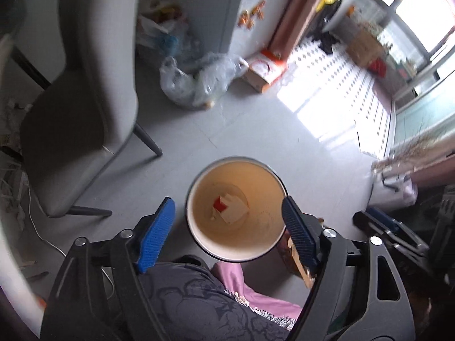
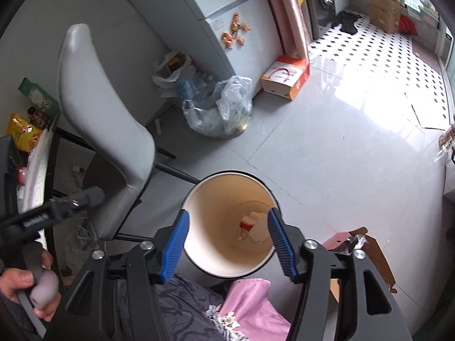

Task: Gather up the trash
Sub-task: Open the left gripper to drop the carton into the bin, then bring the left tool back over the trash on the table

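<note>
Both our left gripper [image 1: 227,228] and our right gripper [image 2: 227,244] hang spread wide above the bin [image 1: 199,227] on the floor [image 1: 256,130], jaws empty and gripping nothing. At the bin's bottom, near centre, lies a scrap of paper with a red patch [image 1: 230,207], so we judge one piece deposited. A torn cardboard piece [image 2: 375,255] on the floor just beside the bin appears left to collect.

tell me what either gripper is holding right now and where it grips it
Nothing is held. The left gripper and right gripper both hang open above the bin.
</note>
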`<state>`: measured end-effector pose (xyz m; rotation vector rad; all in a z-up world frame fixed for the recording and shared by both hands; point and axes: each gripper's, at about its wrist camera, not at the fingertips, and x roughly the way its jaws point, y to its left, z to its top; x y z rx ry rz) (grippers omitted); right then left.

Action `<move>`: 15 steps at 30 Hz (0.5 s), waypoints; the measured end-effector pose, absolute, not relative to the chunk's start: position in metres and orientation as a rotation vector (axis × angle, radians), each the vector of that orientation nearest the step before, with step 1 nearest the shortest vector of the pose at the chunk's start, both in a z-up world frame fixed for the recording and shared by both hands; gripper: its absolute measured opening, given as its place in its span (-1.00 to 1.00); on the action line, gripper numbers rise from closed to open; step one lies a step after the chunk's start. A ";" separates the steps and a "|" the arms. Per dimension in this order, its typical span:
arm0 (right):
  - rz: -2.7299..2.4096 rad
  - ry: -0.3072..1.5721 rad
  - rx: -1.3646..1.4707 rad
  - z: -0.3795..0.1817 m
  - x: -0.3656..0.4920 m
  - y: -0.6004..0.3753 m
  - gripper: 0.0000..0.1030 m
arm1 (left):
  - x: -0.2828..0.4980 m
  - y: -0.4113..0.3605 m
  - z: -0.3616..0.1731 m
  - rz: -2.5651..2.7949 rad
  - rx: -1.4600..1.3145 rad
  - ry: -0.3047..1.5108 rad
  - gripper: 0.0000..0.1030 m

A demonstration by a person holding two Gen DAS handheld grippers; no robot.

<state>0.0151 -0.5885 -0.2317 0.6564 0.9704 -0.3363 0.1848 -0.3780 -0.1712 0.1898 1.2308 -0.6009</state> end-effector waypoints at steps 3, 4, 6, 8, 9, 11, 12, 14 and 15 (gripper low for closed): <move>-0.297 0.949 0.634 -0.218 0.021 -0.573 0.29 | 0.183 -0.355 -0.142 -0.590 0.133 1.167 0.69; -0.283 0.939 0.620 -0.211 0.022 -0.567 0.32 | 0.181 -0.346 -0.133 -0.580 0.125 1.140 0.72; -0.264 0.923 0.596 -0.202 0.026 -0.556 0.40 | 0.178 -0.332 -0.116 -0.562 0.122 1.093 0.74; -0.237 0.910 0.574 -0.190 0.030 -0.545 0.40 | 0.175 -0.319 -0.102 -0.553 0.115 1.055 0.76; -0.229 0.907 0.568 -0.186 0.031 -0.542 0.42 | 0.173 -0.313 -0.097 -0.550 0.111 1.040 0.76; -0.205 0.888 0.554 -0.173 0.034 -0.532 0.48 | 0.169 -0.297 -0.081 -0.547 0.095 1.001 0.77; -0.194 0.871 0.544 -0.165 0.035 -0.526 0.55 | 0.168 -0.290 -0.076 -0.545 0.088 0.983 0.78; -0.179 0.840 0.518 -0.152 0.036 -0.515 0.63 | 0.161 -0.274 -0.060 -0.532 0.067 0.935 0.83; -0.172 0.830 0.505 -0.146 0.037 -0.510 0.67 | 0.158 -0.268 -0.055 -0.529 0.058 0.915 0.87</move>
